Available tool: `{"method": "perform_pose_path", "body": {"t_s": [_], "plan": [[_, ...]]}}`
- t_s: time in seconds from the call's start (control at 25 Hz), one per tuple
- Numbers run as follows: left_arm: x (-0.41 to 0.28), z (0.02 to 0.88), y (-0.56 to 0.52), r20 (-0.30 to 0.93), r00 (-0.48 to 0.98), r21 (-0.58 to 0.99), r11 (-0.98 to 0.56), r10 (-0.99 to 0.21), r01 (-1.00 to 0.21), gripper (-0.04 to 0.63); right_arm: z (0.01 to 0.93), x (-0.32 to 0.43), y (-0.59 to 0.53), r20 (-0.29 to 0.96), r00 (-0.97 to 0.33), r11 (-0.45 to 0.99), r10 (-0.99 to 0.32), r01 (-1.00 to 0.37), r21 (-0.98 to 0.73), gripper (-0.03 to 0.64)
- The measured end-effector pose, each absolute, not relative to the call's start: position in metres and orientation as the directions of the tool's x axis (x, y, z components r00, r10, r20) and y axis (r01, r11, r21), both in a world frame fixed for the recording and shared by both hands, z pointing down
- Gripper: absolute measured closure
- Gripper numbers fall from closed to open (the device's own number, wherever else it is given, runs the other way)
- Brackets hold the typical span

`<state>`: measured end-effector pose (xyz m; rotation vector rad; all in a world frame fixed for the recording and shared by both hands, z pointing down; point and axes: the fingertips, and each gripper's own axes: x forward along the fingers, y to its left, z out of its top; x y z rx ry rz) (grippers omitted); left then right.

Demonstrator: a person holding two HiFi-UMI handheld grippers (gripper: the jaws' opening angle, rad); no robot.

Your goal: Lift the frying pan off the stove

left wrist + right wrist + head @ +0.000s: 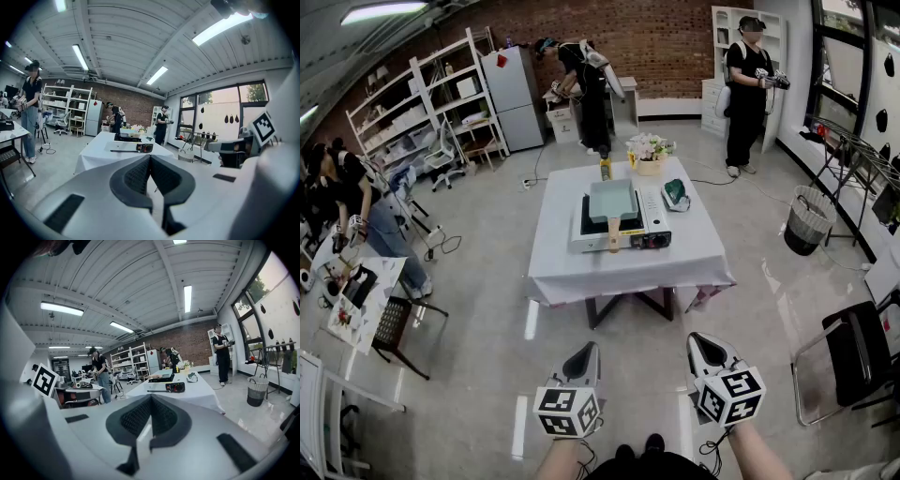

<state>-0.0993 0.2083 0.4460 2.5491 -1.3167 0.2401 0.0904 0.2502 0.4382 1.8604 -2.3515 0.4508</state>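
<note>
The white-clothed tabletop point(564, 270) stands well ahead of me, bearing a white portable stove point(652, 214); the pale-green square frying pan point(612, 199) sits on it (wooden handle toward me). My left tool point(584, 353) and right tool point(702, 346) are both closed, empty.

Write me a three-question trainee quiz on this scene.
1. True or false: the frying pan sits on the stove.
2. The left claw and right claw are: A) both shut and empty; B) both wide open; C) gripping the pan.
3. Fill in: the pan's handle points ___ the two claws (toward / away from).
Key: 1 true; 2 A; 3 toward.
</note>
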Motion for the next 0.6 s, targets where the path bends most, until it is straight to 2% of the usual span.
{"method": "perform_pose_path", "body": {"t_s": [0.36, 0.48, 0.6], "plan": [[-0.087, 0.443, 0.201, 0.258, 0.584, 0.156, -0.564, -0.769, -0.811, 0.578, 0.437, 0.111, 0.241, 0.238, -0.219, 0.176, -0.946, -0.966, -0.191, 0.615], [-0.087, 0.445, 0.198, 0.258, 0.568, 0.159, -0.546, -0.781, -0.823, 0.569, 0.441, 0.116, 0.238, 0.236, -0.247, 0.190, -0.940, -0.953, -0.237, 0.559], [-0.089, 0.447, 0.198, 0.261, 0.553, 0.167, -0.527, -0.791, -0.833, 0.519, 0.445, 0.118, 0.236, 0.241, -0.281, 0.211, -0.929, -0.937, -0.278, 0.516]]}}
